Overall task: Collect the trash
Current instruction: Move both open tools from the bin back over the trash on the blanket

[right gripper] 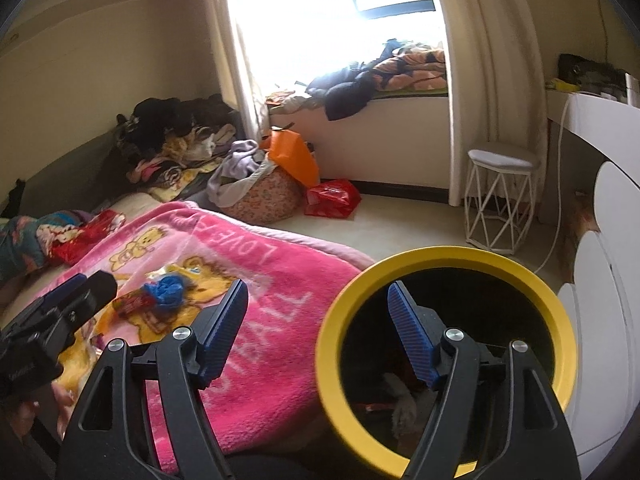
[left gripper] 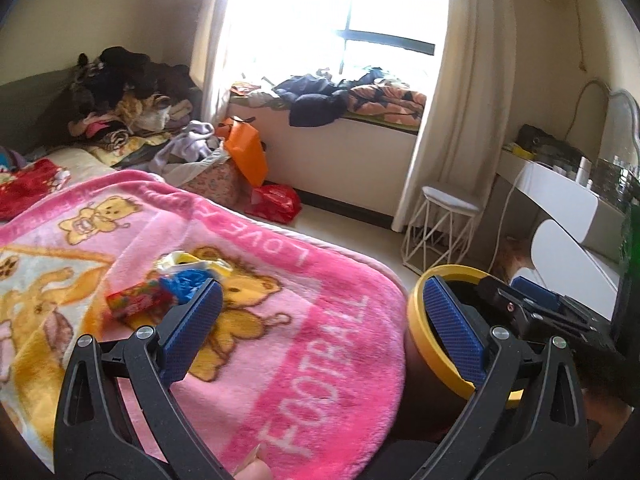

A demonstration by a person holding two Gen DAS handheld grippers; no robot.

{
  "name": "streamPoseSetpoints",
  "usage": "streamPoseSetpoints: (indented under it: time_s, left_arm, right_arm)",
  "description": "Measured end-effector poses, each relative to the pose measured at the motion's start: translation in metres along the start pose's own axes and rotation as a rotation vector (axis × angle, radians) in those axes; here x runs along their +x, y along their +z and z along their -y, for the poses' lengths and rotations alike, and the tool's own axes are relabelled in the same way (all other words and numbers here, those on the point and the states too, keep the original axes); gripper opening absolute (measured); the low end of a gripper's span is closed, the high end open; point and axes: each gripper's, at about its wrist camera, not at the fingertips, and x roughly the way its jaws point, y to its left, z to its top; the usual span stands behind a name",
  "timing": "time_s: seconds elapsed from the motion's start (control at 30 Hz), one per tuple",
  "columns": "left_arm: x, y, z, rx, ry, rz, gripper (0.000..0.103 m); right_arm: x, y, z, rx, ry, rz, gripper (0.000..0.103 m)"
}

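Observation:
Trash lies on the pink blanket (left gripper: 280, 320): a red wrapper (left gripper: 138, 300), a blue crumpled bag (left gripper: 188, 284) and a yellow-white wrapper (left gripper: 188, 261). They also show in the right wrist view: red wrapper (right gripper: 134, 303), blue bag (right gripper: 168, 287). My left gripper (left gripper: 324, 300) is open and empty, its left finger beside the blue bag. My right gripper (right gripper: 318, 300) is open and empty, its right finger over the mouth of the yellow-rimmed bin (right gripper: 448, 258), which holds some trash. The bin (left gripper: 420, 320) stands at the bed's edge.
A white wire stool (right gripper: 500, 196) stands by the curtain. A white desk (right gripper: 600, 120) runs along the right wall. A laundry basket (right gripper: 260, 196), an orange bag (right gripper: 296, 156) and a red bag (right gripper: 332, 198) sit on the floor. Clothes are piled at the bed head (left gripper: 120, 96).

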Motion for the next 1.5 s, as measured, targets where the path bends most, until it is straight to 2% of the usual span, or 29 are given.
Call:
streamPoseSetpoints:
  time_s: [0.53, 0.83, 1.07, 1.27, 1.33, 1.43, 1.5]
  left_arm:
    - [-0.006, 0.003, -0.046, -0.051, 0.093, 0.004, 0.092]
    - [-0.001, 0.003, -0.108, -0.085, 0.186, -0.039, 0.092]
    - [0.01, 0.0, -0.158, -0.109, 0.256, -0.115, 0.092]
    - [0.033, -0.006, -0.195, -0.147, 0.237, -0.203, 0.092]
    - [0.042, -0.008, -0.206, -0.157, 0.219, -0.228, 0.092]
    - [0.053, -0.011, -0.217, -0.174, 0.189, -0.255, 0.087]
    - [0.061, -0.013, -0.22, -0.177, 0.176, -0.274, 0.079]
  right_arm:
    - [0.017, 0.005, -0.051, -0.081, 0.097, -0.028, 0.073]
    - [0.052, 0.008, -0.088, -0.113, 0.166, -0.083, 0.073]
    - [0.092, 0.009, -0.121, -0.125, 0.232, -0.142, 0.073]
    - [0.133, 0.005, -0.145, -0.114, 0.279, -0.21, 0.072]
    - [0.149, 0.002, -0.151, -0.091, 0.298, -0.248, 0.066]
    - [0.167, -0.002, -0.158, -0.086, 0.309, -0.285, 0.058]
    - [0.179, -0.004, -0.166, -0.104, 0.302, -0.306, 0.054]
